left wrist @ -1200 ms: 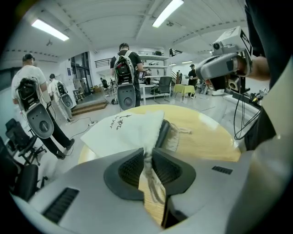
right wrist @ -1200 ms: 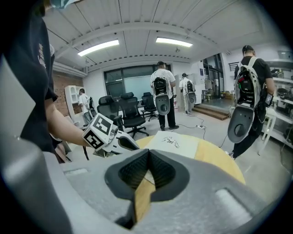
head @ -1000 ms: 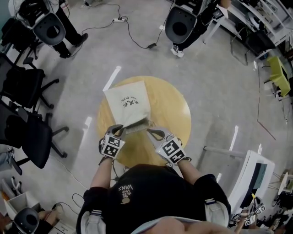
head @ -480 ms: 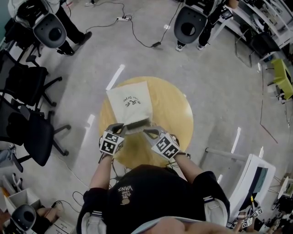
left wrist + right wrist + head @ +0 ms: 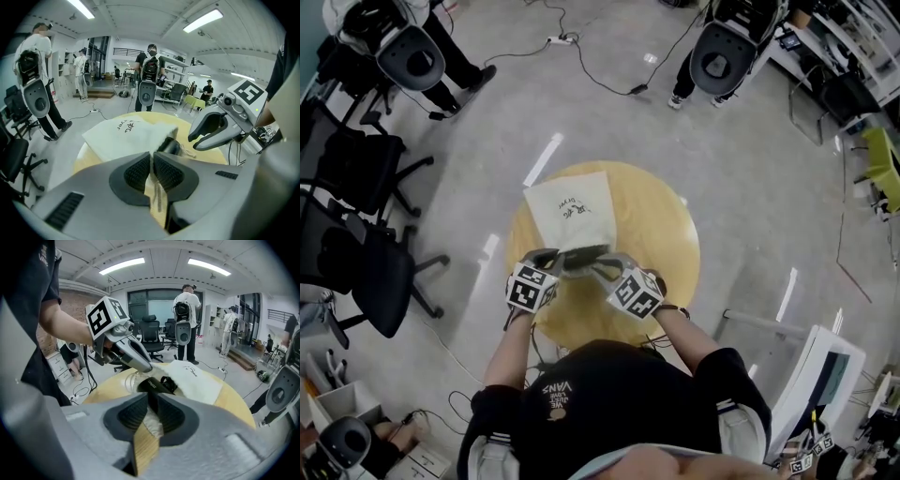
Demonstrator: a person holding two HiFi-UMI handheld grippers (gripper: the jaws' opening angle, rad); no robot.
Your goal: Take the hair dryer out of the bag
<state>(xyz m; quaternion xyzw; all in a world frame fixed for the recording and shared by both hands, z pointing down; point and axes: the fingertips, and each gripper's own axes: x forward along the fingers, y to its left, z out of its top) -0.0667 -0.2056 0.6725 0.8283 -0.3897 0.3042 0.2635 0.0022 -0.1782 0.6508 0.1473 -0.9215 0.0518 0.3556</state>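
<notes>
You are opening the near mouth of the bag (image 5: 572, 214) on the table (image 5: 661, 234): your left claw (image 5: 152, 164), its jaws just closing, pinches the left hem, and your right claw (image 5: 151, 401), its jaws just opening, has the right hem lightly pressed between its pads. The black dryer (image 5: 157, 383) lies in that mouth between the two claws, its end showing, so next I judge you hold the left pinch, free the right claw and draw the barrel out toward you. The bag's print ends in "Dryer", the barrel's white lettering is too small to read, and your shirt (image 5: 555, 386) says "VANS".
</notes>
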